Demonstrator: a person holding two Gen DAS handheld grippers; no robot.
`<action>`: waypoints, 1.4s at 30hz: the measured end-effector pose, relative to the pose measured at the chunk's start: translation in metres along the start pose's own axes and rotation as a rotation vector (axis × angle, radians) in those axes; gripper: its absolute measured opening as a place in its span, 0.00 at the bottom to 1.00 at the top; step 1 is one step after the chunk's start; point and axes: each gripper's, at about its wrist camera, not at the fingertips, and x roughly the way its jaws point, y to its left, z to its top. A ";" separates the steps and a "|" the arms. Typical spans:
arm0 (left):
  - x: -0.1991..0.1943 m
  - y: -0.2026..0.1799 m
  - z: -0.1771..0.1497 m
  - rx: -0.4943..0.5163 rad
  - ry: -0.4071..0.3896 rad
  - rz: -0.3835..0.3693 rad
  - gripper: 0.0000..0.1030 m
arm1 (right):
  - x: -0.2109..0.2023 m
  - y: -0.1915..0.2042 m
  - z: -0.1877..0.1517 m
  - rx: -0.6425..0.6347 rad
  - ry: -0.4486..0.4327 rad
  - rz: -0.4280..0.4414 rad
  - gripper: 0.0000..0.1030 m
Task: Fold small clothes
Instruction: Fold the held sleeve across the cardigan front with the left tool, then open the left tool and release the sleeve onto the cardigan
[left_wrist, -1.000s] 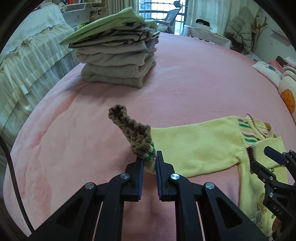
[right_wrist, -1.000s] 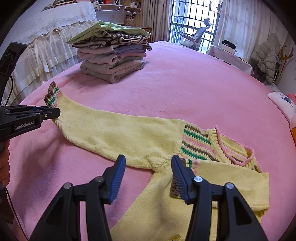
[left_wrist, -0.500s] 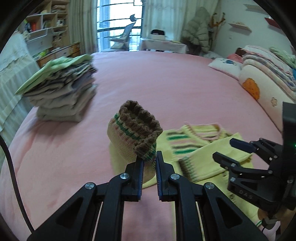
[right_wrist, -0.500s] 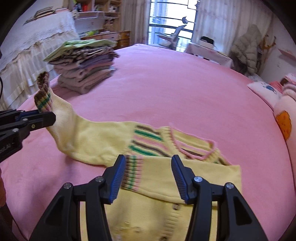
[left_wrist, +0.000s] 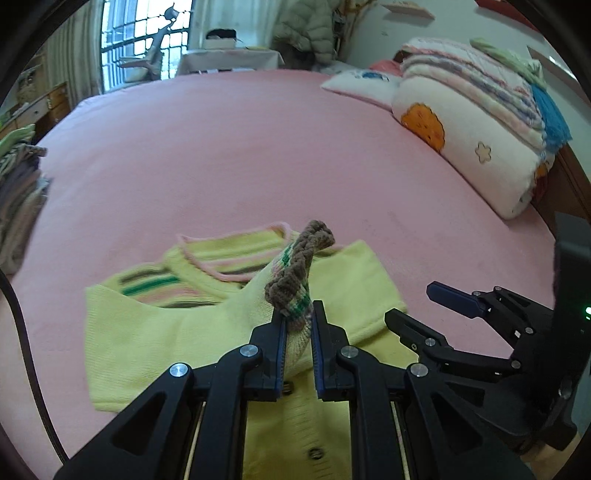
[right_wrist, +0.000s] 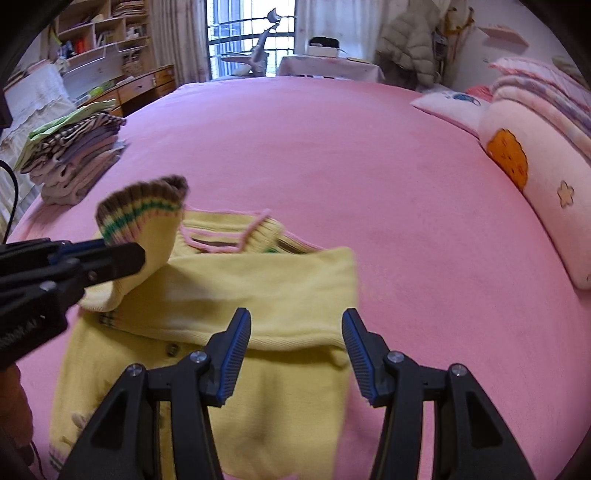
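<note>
The yellow knitted child's cardigan lies on the pink bedspread, its brown-cuffed sleeve clamped in the left gripper, lifted at ten o'clock from the right gripper, whose jaws stand apart, empty, over the body.

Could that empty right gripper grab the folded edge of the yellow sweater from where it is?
Probably yes. The right gripper hangs open right above the yellow sweater, with nothing between its jaws and the fold. The left gripper pinches the sleeve cuff off to one side, out of the way.
</note>
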 end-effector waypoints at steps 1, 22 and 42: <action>0.009 -0.008 0.000 0.004 0.008 -0.008 0.10 | 0.002 -0.006 -0.004 0.008 0.005 -0.001 0.50; -0.023 0.023 -0.034 0.051 0.007 0.074 0.61 | 0.023 -0.018 0.000 0.056 0.074 0.213 0.50; -0.042 0.146 -0.066 -0.056 0.049 0.200 0.62 | 0.071 -0.015 0.004 0.160 0.173 0.338 0.50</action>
